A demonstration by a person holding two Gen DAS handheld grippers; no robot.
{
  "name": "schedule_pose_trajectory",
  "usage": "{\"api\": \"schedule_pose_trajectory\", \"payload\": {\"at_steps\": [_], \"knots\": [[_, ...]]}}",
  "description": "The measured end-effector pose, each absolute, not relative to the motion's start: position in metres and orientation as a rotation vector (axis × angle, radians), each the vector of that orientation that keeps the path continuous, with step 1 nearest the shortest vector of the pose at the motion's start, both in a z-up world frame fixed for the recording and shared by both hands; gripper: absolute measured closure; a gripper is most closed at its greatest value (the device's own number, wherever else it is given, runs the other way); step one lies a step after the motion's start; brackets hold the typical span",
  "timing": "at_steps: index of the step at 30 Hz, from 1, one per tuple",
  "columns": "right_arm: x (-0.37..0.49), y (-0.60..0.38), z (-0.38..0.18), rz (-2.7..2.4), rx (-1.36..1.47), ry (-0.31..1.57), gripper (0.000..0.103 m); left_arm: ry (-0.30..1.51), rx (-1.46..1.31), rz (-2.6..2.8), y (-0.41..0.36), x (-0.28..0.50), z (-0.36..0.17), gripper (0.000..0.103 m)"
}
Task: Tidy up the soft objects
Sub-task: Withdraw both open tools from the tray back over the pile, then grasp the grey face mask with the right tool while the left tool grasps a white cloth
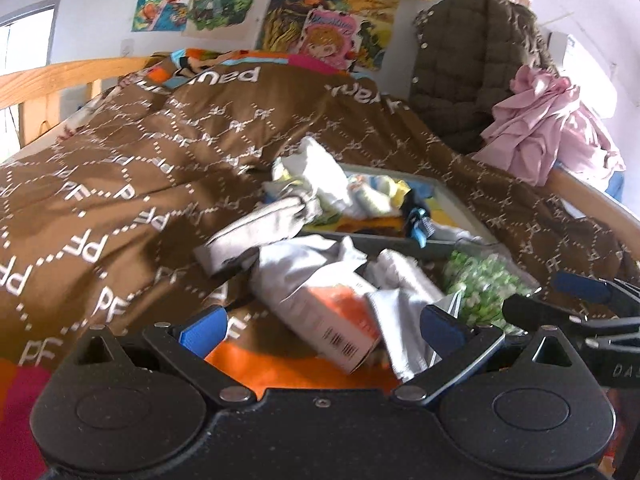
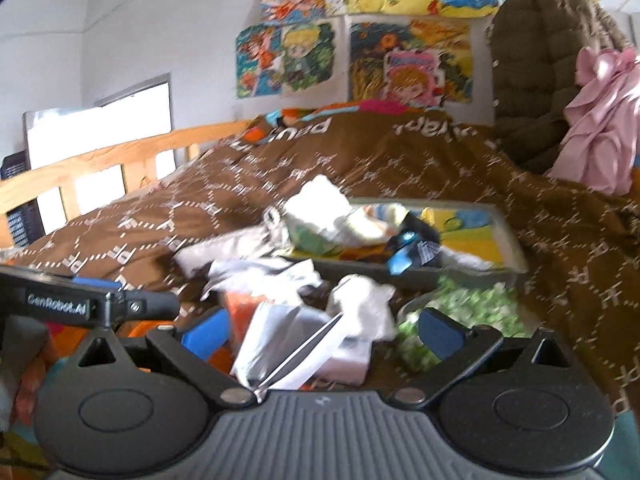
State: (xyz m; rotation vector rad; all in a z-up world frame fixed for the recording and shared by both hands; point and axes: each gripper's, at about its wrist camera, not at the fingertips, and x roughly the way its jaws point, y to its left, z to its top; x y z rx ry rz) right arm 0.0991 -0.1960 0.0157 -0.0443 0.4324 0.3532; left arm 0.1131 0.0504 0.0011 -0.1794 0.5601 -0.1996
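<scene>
Left tongs (image 1: pixel 322 330) wide and level over crumpled clothes (image 1: pixel 320 276), right tongs (image 2: pixel 322 330) wide alongside, nothing held

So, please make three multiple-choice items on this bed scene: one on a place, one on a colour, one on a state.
1. Where is the tray?
A. on the blanket
B. on the floor
C. on a shelf

2. What colour is the blanket?
A. blue
B. brown
C. white

3. How is the left gripper?
A. shut on a sock
B. shut on nothing
C. open

Key: 1 A, the tray rests on the bed cover; 2 B, brown with white letters; 3 C, its blue pads stand wide apart.
</scene>
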Motion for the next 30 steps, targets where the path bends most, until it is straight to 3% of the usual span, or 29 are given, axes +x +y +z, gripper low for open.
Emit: {"api": "schedule_pose_trajectory", "payload": {"at_steps": [30], "knots": [[0.108, -0.176, -0.02, 0.39, -0.104, 0.574, 0.0, 0.621, -0.215, -0.12, 0.071, 0.13, -0.014, 0.001]]}}
